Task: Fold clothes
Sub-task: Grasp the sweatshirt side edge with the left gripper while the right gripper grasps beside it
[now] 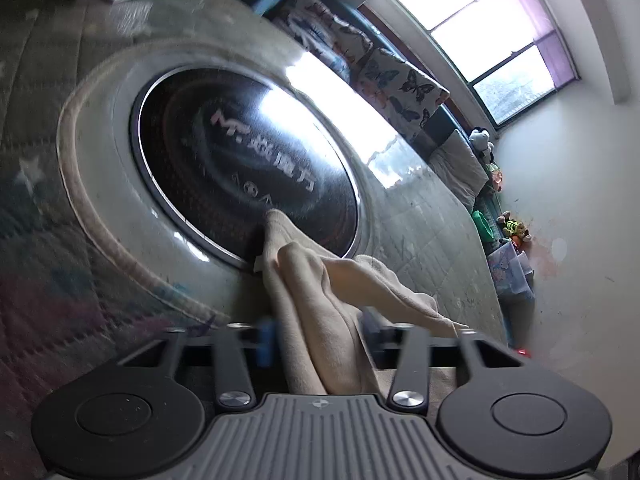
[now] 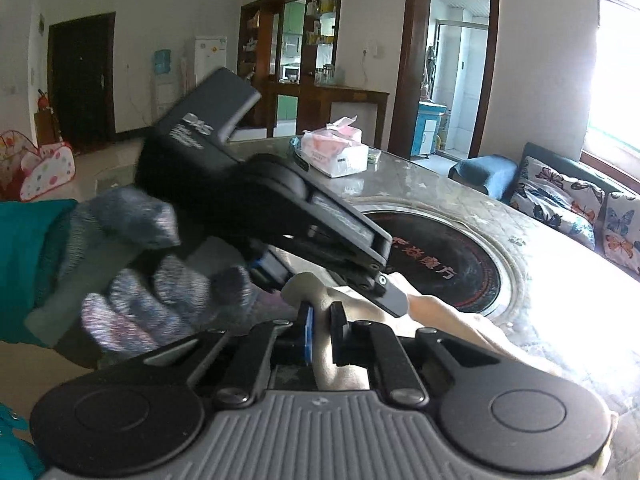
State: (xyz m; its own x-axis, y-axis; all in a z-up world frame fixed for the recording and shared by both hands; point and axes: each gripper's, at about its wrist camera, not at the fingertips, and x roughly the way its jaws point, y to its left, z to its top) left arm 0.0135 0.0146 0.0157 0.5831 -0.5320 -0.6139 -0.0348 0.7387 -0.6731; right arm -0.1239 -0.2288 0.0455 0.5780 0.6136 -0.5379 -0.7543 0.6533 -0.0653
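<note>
A beige cloth point(image 1: 312, 300) lies bunched at the near edge of a marble table point(image 1: 420, 220), its far tip reaching onto a round black glass plate point(image 1: 240, 152) set in the tabletop. My left gripper point(image 1: 320, 336) is shut on a thick fold of it, and the cloth fills the gap between the fingers. In the right wrist view my right gripper point(image 2: 323, 334) is shut on a thin fold of the same cloth point(image 2: 440, 312). Just above it, a grey gloved hand point(image 2: 152, 280) holds the left gripper, tilted down onto the cloth.
A pink and white tissue box point(image 2: 334, 152) stands at the table's far side. A sofa with butterfly cushions point(image 2: 560, 196) runs under the window on the right. Soft toys point(image 1: 512, 228) sit by the wall. A teal sleeve point(image 2: 24, 264) is at the left.
</note>
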